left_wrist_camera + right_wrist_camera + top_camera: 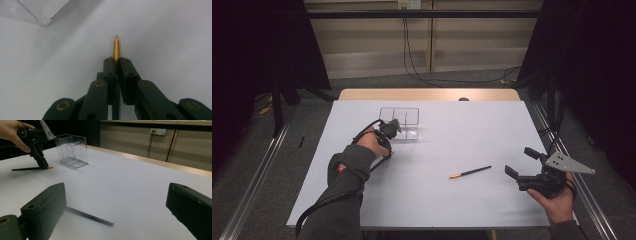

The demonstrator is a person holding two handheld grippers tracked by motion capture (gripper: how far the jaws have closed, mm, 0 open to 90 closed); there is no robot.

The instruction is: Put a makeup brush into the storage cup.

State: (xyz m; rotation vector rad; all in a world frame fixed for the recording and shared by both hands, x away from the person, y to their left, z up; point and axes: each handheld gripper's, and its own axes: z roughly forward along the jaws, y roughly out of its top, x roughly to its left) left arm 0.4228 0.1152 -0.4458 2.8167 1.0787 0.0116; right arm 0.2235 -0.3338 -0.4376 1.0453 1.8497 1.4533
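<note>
A black pen with a gold tip (116, 47) lies on the white table (472, 125), and my left gripper (117, 61) is shut on it just behind the tip. In the right gripper view that gripper (44, 165) points down at the pen (25, 168), whose black shaft rests flat on the table. From above, the left gripper (390, 149) sits just in front of a clear plastic box (401, 122). A second black pen (470, 172) lies mid-table. My right gripper (520, 162) hovers open to its right, nothing between its jaws.
The clear box (72, 150) has a divider inside and looks empty. A wooden strip (427, 94) runs along the table's far edge. Metal rails (257, 165) flank the table on both sides. A cable trails from the left gripper along the sleeve.
</note>
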